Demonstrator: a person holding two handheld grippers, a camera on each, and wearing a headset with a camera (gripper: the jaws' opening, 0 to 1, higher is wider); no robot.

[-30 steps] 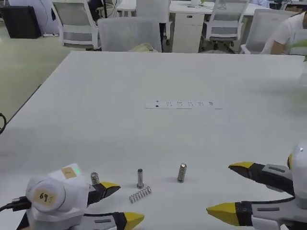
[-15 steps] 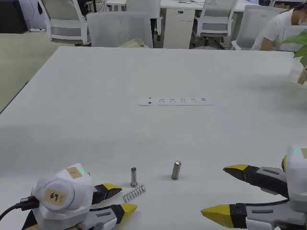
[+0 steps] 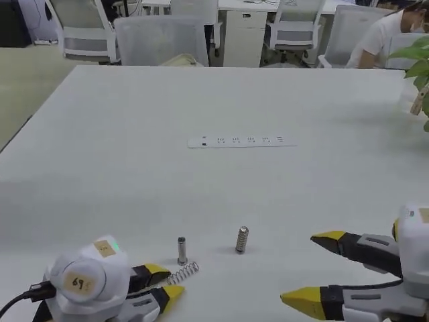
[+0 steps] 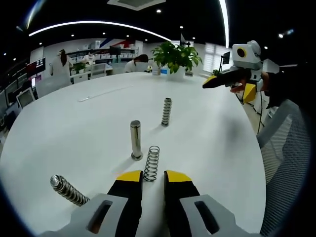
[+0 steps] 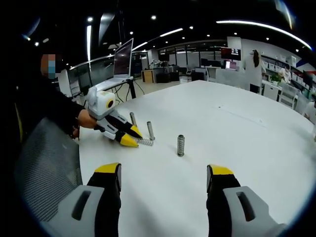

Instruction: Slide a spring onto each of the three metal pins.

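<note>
The far pin [image 4: 167, 111] and near pin [image 4: 68, 189] wear springs, the middle pin [image 4: 135, 140] stands bare, its spring [image 4: 152, 163] lying on the desk [image 4: 222, 148] at the narrowly parted, empty left gripper [image 4: 153, 176]; right gripper [image 5: 164, 170] gapes empty

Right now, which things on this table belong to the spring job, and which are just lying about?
Job:
bare pin
loose spring
right pin, spring already on
left pin, spring already on

Lying about:
power strip
plant
chairs beyond the table
</note>
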